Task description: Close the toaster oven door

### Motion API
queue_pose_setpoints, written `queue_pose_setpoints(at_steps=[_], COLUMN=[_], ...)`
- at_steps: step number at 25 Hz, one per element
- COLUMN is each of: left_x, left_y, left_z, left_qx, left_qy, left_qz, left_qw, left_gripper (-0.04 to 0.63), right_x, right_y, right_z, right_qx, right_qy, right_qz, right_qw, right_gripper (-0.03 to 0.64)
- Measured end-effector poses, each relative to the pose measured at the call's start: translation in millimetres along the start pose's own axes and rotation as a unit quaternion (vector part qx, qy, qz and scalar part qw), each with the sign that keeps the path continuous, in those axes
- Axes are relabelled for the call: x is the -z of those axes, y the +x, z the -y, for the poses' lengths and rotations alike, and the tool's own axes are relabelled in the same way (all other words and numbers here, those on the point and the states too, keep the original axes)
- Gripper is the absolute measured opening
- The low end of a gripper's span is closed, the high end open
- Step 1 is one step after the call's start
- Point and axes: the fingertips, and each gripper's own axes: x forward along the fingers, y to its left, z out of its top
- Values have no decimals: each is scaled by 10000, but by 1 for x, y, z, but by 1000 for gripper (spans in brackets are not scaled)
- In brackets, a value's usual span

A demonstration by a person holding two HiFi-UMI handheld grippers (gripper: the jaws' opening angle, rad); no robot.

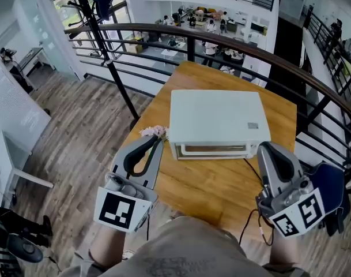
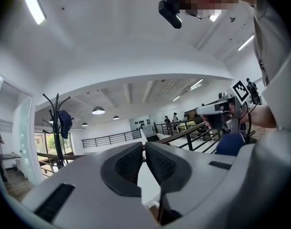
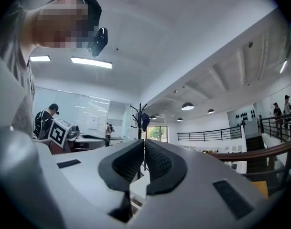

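Observation:
In the head view a white toaster oven (image 1: 215, 117) stands on the wooden table (image 1: 221, 189), its glass door (image 1: 212, 150) upright against the front and facing me. My left gripper (image 1: 158, 139) hovers at the oven's front left corner with its jaws together and nothing between them. My right gripper (image 1: 266, 148) sits by the front right corner, also shut and empty. In the left gripper view the dark pads (image 2: 131, 163) meet at the left gripper's tip (image 2: 144, 145), tilted up toward the ceiling. The right gripper view shows the right gripper's jaws (image 3: 144, 141) pressed together likewise.
A small pink flower bunch (image 1: 153, 131) lies at the table's left edge beside the oven. A black cable (image 1: 251, 172) runs over the table from the oven's right front. A dark curved railing (image 1: 233, 39) rings the table behind. A blue seat (image 1: 332, 189) stands at the right.

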Motion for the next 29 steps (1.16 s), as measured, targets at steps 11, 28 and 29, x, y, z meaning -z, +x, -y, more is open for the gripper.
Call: queue_pose_setpoints(at_steps=[11,28,29], left_x=[43,63,62], left_y=[-25,-28,-28], left_z=[19,40,41], left_qx=[38,100,99], left_qy=[-59,-206,-199], left_qz=[-443,-732,-738], left_qw=[9990,9971,9970], left_gripper=[31,31,31], right_x=[46,64,63], right_y=[-19,-25,-24], right_z=[-16,-18,-18], right_qx=[88,-55,-69], right_qy=[133,152,144], right_qz=[-532,-844,-848], right_qw=[9985,9963,9963], right_gripper=[34,34,34])
